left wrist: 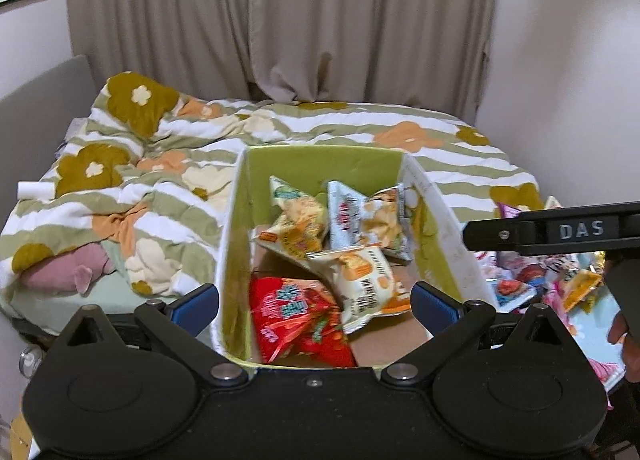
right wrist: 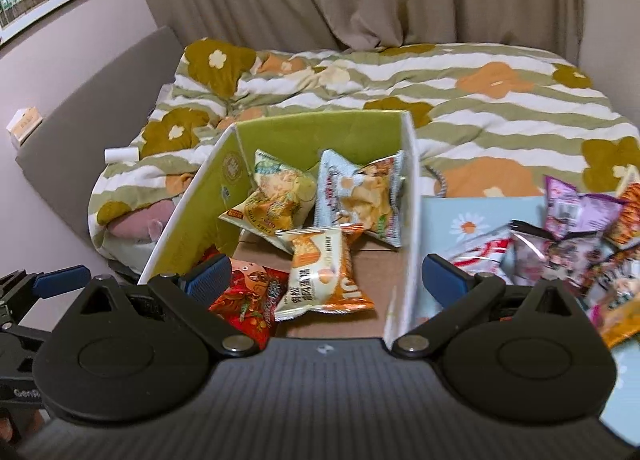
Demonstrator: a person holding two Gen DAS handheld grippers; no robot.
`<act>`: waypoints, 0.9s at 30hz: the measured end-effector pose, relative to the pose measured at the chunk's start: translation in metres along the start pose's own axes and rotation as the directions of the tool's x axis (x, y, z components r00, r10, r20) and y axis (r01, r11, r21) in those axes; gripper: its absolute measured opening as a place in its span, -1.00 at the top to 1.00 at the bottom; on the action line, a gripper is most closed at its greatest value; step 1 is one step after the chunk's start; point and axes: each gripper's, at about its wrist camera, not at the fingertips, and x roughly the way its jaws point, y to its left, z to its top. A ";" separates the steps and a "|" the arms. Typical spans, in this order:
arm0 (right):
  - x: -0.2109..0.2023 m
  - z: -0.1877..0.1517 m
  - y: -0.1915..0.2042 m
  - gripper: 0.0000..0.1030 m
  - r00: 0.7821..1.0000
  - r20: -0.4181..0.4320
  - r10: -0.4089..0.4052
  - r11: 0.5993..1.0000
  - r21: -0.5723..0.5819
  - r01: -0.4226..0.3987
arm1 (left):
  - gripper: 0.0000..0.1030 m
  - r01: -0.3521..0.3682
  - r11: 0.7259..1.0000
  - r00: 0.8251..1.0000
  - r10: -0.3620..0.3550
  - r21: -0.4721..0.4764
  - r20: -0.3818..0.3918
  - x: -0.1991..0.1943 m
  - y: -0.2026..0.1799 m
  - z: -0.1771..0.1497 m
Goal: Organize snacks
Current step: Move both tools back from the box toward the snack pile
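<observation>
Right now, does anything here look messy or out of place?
Yes. The snack packets in the green box lie jumbled at angles, a loose heap of packets sits outside to its right, and a pink plush toy is half buried under the rumpled floral duvet.

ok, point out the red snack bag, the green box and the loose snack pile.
red snack bag point(left wrist: 296, 316), left wrist view, bag's front.
green box point(left wrist: 320, 163), left wrist view, inner far wall.
loose snack pile point(right wrist: 560, 248), right wrist view, middle packet.

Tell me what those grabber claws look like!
Both are black. The left gripper and right gripper each have two arms with silver bolts, round black discs at the base, and ridged blue pads at the tips. One carries the white letters DAS.
</observation>
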 end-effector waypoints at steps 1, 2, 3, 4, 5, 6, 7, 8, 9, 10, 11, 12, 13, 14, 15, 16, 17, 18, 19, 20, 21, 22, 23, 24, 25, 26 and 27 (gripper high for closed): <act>-0.007 -0.001 -0.004 -1.00 1.000 0.005 -0.011 1.000 0.007 0.011 | -1.00 0.010 1.000 1.000 -0.010 0.005 0.001 -0.001 -0.003 0.000; -0.015 -0.003 -0.009 -1.00 1.000 0.011 -0.024 1.000 0.014 0.024 | -1.00 0.022 1.000 1.000 -0.022 0.009 0.003 -0.002 -0.005 0.001; -0.022 -0.004 -0.013 -1.00 0.999 0.018 -0.038 0.999 0.020 0.037 | -1.00 0.036 0.999 0.999 -0.036 0.014 0.005 -0.003 -0.008 0.001; -0.029 -0.005 -0.018 -1.00 0.998 0.024 -0.052 0.998 0.025 0.052 | -1.00 0.051 0.999 0.999 -0.051 0.018 0.007 -0.004 -0.011 0.001; -0.036 -0.006 -0.023 -1.00 0.997 0.033 -0.073 0.997 0.032 0.072 | -1.00 0.066 0.998 0.998 -0.066 0.025 0.008 -0.004 -0.015 0.001; -0.043 -0.008 -0.029 -1.00 0.995 0.041 -0.095 0.995 0.040 0.093 | -1.00 0.078 0.996 0.997 -0.079 0.031 0.010 -0.004 -0.019 0.001; -0.049 -0.010 -0.034 -1.00 0.993 0.045 -0.111 0.993 0.046 0.109 | -1.00 0.092 0.995 0.996 -0.093 0.039 0.012 -0.004 -0.024 0.001; -0.055 -0.012 -0.041 -1.00 0.991 0.048 -0.128 0.991 0.054 0.126 | -1.00 0.103 0.994 0.994 -0.104 0.046 0.014 -0.004 -0.028 0.001; -0.061 -0.014 -0.048 -1.00 0.988 0.053 -0.142 0.988 0.063 0.139 | -1.00 0.112 0.992 0.993 -0.113 0.051 0.014 -0.004 -0.033 0.001; -0.066 -0.016 -0.055 -1.00 0.987 0.057 -0.152 0.986 0.072 0.147 | -1.00 0.124 0.991 0.992 -0.125 0.058 0.013 -0.004 -0.038 0.001; -0.071 -0.019 -0.062 -1.00 0.985 0.058 -0.160 0.985 0.079 0.155 | -1.00 0.137 0.988 0.990 -0.138 0.065 0.013 -0.005 -0.044 0.002; -0.076 -0.021 -0.070 -1.00 0.984 0.058 -0.169 0.983 0.087 0.163 | -1.00 0.148 0.986 0.989 -0.150 0.074 0.013 -0.005 -0.050 0.002; -0.080 -0.022 -0.078 -1.00 0.982 0.058 -0.177 0.981 0.093 0.171 | -1.00 0.159 0.984 0.987 -0.160 0.084 0.012 -0.005 -0.058 0.002; -0.084 -0.024 -0.086 -1.00 0.980 0.059 -0.188 0.978 0.099 0.181 | -1.00 0.169 0.981 0.985 -0.171 0.096 0.010 -0.005 -0.066 0.002; -0.088 -0.025 -0.093 -1.00 0.979 0.060 -0.195 0.977 0.102 0.188 | -1.00 0.176 0.979 0.984 -0.178 0.106 0.009 -0.005 -0.074 0.002; -0.091 -0.026 -0.102 -1.00 0.978 0.062 -0.201 0.975 0.105 0.194 | -1.00 0.185 0.976 0.982 -0.187 0.115 0.007 -0.005 -0.083 0.002; -0.094 -0.027 -0.111 -1.00 0.977 0.062 -0.206 0.974 0.105 0.199 | -1.00 0.194 0.973 0.981 -0.196 0.124 0.005 -0.004 -0.092 0.002; -0.097 -0.028 -0.120 -1.00 0.976 0.062 -0.210 0.974 0.104 0.203 | -1.00 0.202 0.971 0.979 -0.204 0.129 0.001 -0.004 -0.101 0.001; -0.099 -0.028 -0.128 -1.00 0.975 0.061 -0.214 0.973 0.101 0.207 | -1.00 0.212 0.968 0.977 -0.213 0.132 -0.007 -0.002 -0.111 0.000; -0.101 -0.028 -0.136 -1.00 0.974 0.059 -0.217 0.973 0.096 0.211 | -1.00 0.218 0.967 0.976 -0.218 0.131 -0.015 0.000 -0.120 -0.001; -0.103 -0.028 -0.146 -1.00 0.974 0.055 -0.222 0.972 0.091 0.216 | -1.00 0.226 0.966 0.974 -0.224 0.128 -0.027 0.002 -0.129 -0.002; -0.104 -0.029 -0.153 -1.00 0.973 0.050 -0.223 0.972 0.085 0.219 | -1.00 0.237 0.963 0.972 -0.234 0.126 -0.040 0.004 -0.138 -0.003; -0.106 -0.030 -0.162 -1.00 0.974 0.046 -0.221 0.973 0.073 0.217 | -1.00 0.252 0.960 0.967 -0.247 0.125 -0.056 0.007 -0.149 -0.005; -0.107 -0.032 -0.169 -1.00 0.975 0.045 -0.220 0.974 0.062 0.217 | -1.00 0.264 0.956 0.964 -0.256 0.127 -0.071 0.009 -0.158 -0.007; -0.108 -0.034 -0.177 -1.00 0.975 0.043 -0.220 0.975 0.048 0.218 | -1.00 0.273 0.952 0.961 -0.263 0.135 -0.088 0.012 -0.170 -0.010; -0.109 -0.035 -0.184 -1.00 0.975 0.040 -0.220 0.975 0.037 0.219 | -1.00 0.279 0.949 0.958 -0.267 0.144 -0.101 0.014 -0.179 -0.013; -0.108 -0.036 -0.191 -1.00 0.975 0.037 -0.219 0.975 0.026 0.218 | -1.00 0.285 0.946 0.956 -0.268 0.156 -0.117 0.017 -0.190 -0.016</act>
